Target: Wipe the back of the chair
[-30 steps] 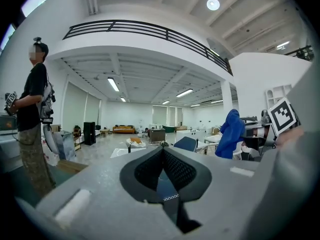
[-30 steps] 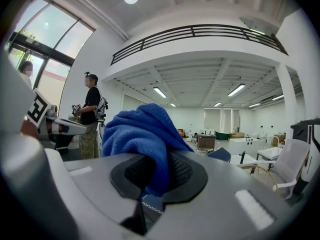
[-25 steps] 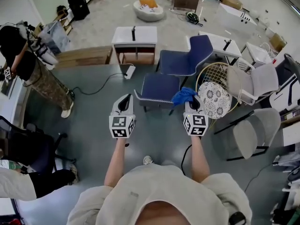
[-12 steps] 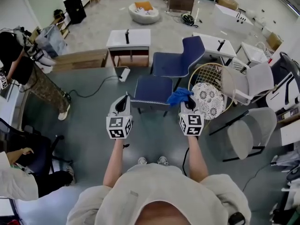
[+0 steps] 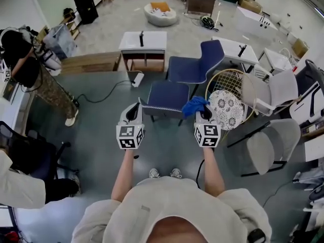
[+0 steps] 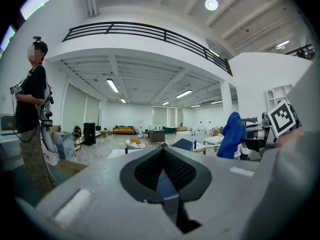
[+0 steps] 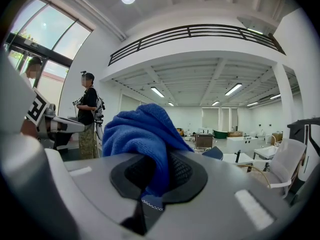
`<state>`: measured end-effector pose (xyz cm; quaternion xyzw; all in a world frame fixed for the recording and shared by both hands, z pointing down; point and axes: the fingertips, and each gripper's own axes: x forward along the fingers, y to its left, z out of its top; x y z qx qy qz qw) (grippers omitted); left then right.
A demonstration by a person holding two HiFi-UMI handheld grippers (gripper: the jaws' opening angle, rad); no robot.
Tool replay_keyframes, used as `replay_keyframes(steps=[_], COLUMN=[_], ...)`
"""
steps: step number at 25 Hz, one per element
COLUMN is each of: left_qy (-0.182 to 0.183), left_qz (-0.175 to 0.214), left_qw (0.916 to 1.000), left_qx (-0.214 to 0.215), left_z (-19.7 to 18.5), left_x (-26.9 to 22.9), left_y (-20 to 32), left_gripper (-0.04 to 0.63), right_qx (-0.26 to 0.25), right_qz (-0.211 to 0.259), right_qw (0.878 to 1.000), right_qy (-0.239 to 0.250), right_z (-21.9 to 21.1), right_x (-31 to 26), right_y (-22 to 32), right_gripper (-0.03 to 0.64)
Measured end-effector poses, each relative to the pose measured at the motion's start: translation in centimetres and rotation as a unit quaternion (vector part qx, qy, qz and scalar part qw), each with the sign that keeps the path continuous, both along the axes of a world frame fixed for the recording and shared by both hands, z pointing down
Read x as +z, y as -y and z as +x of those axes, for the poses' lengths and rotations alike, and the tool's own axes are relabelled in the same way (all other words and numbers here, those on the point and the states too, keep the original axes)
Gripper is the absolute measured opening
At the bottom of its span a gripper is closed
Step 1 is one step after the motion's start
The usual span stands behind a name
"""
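I hold both tongs out over the grey floor (image 5: 96,151), side by side and well apart. My right tongs (image 5: 205,114) is clamped tight on a blue cloth (image 5: 194,105); in the right gripper view the cloth (image 7: 142,134) bunches up above the pads and hides the seam between them. My left tongs (image 5: 134,110) is closed with nothing in it, its pads pressed together in the left gripper view.

The near blue chair (image 5: 169,96) stands at 12 o'clock, just beyond the 2 tong tips and between them, with neither touching it. The cloth overlaps its right corner in the head view; I cannot tell whether they touch. A far blue chair (image 5: 197,65) sits behind it at 1 o'clock, its back raised. A round wire chair (image 5: 228,103) with a lace cushion stands at 3 o'clock of the cloth. A white table (image 5: 144,40) stands at 11 o'clock, and a person (image 5: 38,80) stands at 9 o'clock.
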<state>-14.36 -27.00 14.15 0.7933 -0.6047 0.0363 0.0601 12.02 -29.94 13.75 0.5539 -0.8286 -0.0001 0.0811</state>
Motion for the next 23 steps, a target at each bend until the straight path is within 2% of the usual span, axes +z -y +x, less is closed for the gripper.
replay_keyframes(steps=[23], left_qy=[0.003], left_qz=[0.01], left_qw=[0.9999], left_qx=[0.002], left_z=[0.8], left_x=[-0.6], left_y=[0.9], left_gripper=[0.005], right_qx=[-0.008], right_qz=[0.006], right_qw=[1.0], right_qy=[-0.001], right_z=[0.1], right_x=[-0.7], right_y=[1.2], right_gripper=[0.041])
